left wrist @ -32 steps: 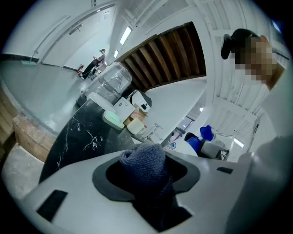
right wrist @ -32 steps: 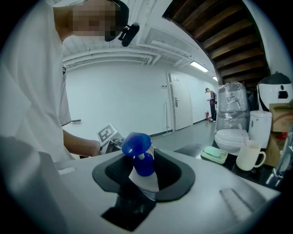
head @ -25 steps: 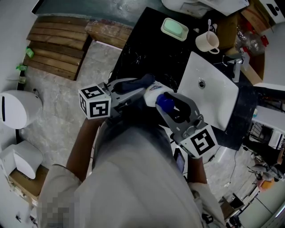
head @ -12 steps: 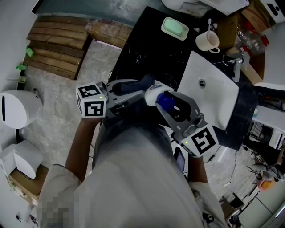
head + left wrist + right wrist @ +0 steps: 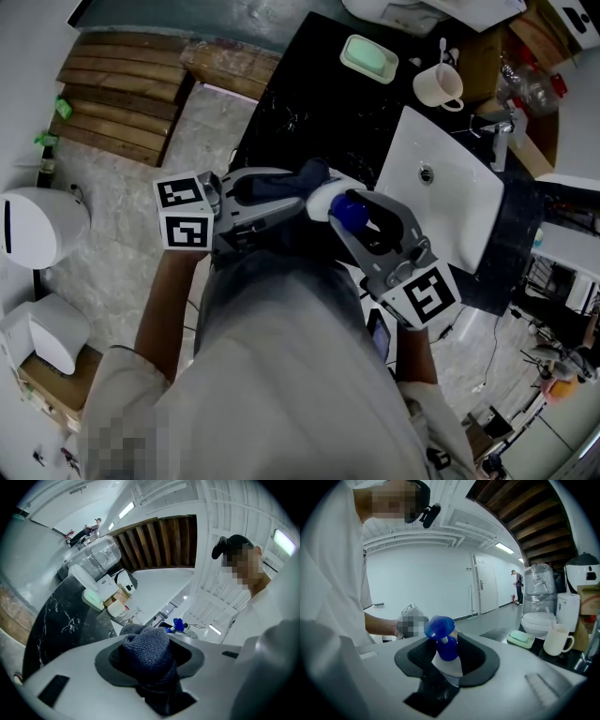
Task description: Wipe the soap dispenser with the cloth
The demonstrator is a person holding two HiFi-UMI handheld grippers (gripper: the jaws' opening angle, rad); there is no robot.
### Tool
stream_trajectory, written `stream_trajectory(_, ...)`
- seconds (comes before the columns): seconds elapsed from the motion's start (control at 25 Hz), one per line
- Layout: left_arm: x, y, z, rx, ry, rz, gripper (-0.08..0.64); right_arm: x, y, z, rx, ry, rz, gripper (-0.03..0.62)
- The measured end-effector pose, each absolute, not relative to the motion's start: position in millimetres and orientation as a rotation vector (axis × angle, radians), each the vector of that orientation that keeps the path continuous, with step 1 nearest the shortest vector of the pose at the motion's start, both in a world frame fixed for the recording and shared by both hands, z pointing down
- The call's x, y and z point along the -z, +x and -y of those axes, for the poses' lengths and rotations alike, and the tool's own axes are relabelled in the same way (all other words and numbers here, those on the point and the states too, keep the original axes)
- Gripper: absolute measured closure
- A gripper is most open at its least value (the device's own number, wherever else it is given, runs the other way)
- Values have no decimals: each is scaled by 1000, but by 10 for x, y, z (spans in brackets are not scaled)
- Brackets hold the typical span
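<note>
Beside the black table [image 5: 309,108], the right gripper [image 5: 351,216] clamps the soap dispenser [image 5: 324,199] near its blue pump, while the left gripper [image 5: 292,187] pinches a bunched dark cloth [image 5: 149,651] against the white body. A good wipe likely needs firm strokes round a steadied bottle. The sink [image 5: 450,202], mug [image 5: 436,87] and soap dish [image 5: 367,58] stand well apart and block nothing.
</note>
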State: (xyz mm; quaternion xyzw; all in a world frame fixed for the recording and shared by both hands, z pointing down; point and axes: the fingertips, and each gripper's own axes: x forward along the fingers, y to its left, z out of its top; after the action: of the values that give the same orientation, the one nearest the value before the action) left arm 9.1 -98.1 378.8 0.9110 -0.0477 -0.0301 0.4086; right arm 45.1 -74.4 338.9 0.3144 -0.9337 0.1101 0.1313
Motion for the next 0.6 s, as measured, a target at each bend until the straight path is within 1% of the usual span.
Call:
stream_trajectory(0.4,-3591,95,929,113,2335,73,403,-3384,455,745,-322,917,2717,462)
stream_trajectory(0.6,-3454,105,932,183,2339,47,403,-3393,461,741,-325,919,2718,462)
